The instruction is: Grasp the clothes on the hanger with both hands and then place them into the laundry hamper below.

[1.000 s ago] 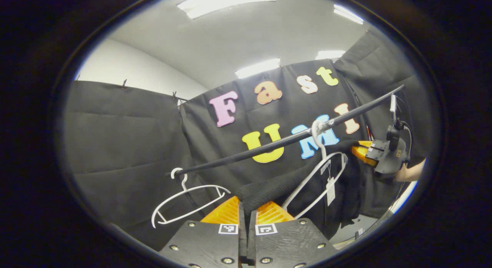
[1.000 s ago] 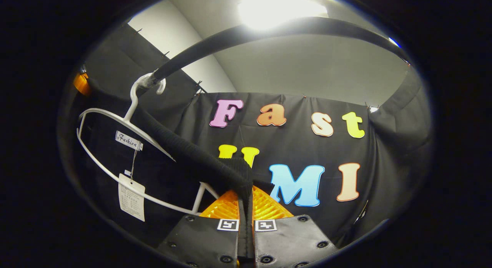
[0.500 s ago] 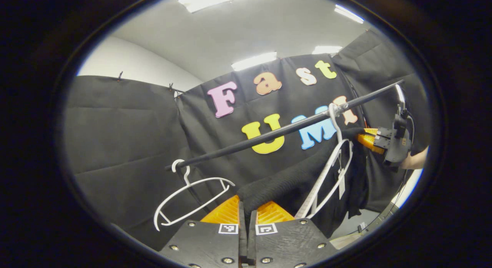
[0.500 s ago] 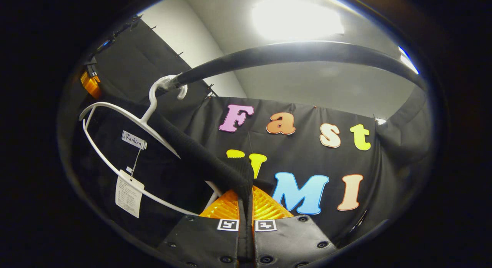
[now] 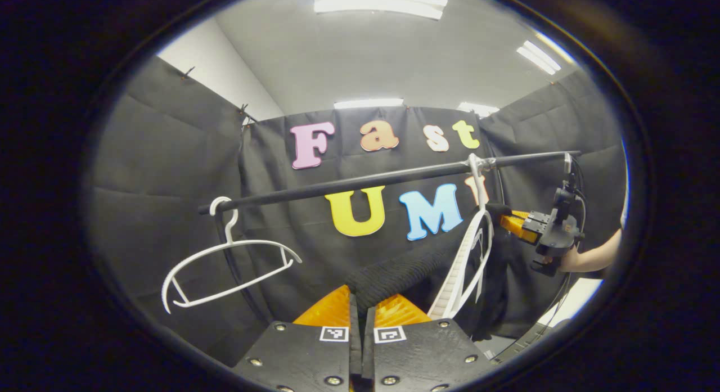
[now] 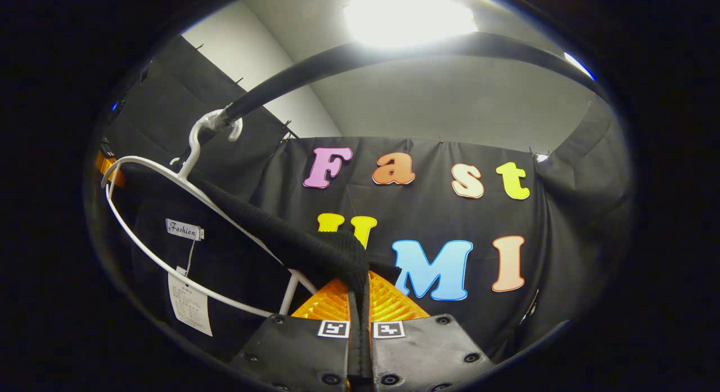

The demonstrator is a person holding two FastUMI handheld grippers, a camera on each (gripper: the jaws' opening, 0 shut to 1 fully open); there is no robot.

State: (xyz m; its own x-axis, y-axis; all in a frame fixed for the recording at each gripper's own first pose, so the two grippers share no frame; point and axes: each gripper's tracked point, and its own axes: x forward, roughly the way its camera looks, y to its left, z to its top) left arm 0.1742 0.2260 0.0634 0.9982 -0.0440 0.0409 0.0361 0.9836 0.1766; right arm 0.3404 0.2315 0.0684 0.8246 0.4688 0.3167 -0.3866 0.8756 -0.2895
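The black garment [image 5: 394,274] hides most of its white hanger [image 5: 469,262] (paper tags dangling); left gripper [image 5: 360,299] and right gripper [image 6: 359,282] each pinch its edge below the rail [image 5: 349,184], an empty hanger [image 5: 225,262] to the left.

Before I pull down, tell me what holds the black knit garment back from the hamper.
The white plastic hanger, hooked on the black rail, is still threaded through the black knit garment. Both the right gripper and the left gripper pinch its edge. No hamper is visible to judge the drop.
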